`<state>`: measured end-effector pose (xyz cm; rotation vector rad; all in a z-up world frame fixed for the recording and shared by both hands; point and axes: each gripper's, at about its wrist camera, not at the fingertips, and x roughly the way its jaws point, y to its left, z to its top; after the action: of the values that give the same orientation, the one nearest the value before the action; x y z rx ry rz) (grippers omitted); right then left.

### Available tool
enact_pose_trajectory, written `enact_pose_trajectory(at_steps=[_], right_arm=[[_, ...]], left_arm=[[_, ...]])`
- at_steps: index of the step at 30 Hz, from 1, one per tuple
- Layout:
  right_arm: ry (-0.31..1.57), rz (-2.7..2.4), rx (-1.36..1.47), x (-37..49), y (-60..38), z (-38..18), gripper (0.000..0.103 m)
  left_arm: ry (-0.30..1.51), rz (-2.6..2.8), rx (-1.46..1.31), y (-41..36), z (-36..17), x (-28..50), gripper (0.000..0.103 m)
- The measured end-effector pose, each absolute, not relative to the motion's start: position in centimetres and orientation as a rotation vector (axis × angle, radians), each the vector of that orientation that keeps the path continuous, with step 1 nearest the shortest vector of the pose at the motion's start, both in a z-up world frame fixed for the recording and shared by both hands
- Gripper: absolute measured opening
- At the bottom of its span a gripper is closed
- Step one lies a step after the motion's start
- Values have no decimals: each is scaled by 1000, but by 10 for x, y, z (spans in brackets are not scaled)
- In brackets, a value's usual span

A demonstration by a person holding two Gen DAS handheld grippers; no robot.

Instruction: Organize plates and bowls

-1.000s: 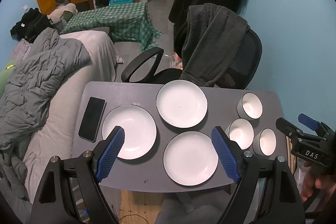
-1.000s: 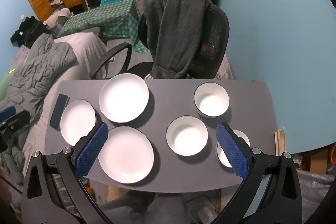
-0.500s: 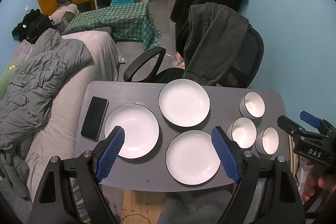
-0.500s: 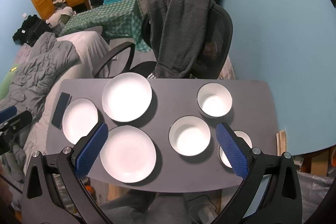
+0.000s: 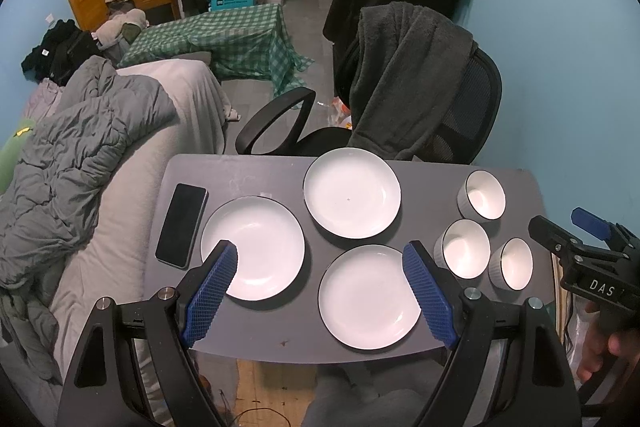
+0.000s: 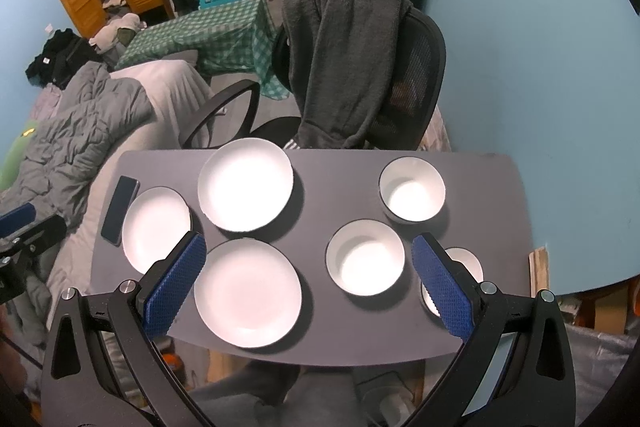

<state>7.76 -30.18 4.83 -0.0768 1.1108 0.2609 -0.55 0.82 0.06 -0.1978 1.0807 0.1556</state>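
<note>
- Your left tongs (image 5: 320, 291) hang above the near edge of the desk (image 5: 424, 183), their blue pads spread wide apart and holding nothing.
- Your right tongs (image 6: 308, 279) hover the same way, pads wide apart and empty; in the left view they show at the far right edge, with your hand (image 5: 600, 351) under them.
- Three white plates lie flat on the desk, apart from one another: the left plate (image 5: 256, 247) just beside a black phone (image 5: 182, 225), the far plate (image 5: 352, 193) by the back edge, and the near plate (image 5: 368, 297) by the front edge.
- Three white bowls stand upright to the right of the plates: the far bowl (image 6: 412, 189), the middle bowl (image 6: 366, 257) and the near bowl (image 6: 466, 261), which the right pad partly hides.
- Behind the desk stands an office chair (image 5: 472, 107) with a grey fleece (image 5: 404, 75) draped over its back.
- A bed with a grey quilt (image 5: 72, 155) runs along the desk's left side.
</note>
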Motion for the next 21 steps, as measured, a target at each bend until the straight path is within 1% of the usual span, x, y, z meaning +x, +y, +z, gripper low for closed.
enact_pose_trajectory(at_steps=[21], right_arm=[[1113, 263, -82, 78, -301, 48, 101]], left_arm=[[1105, 200, -124, 4, 1, -2, 86]])
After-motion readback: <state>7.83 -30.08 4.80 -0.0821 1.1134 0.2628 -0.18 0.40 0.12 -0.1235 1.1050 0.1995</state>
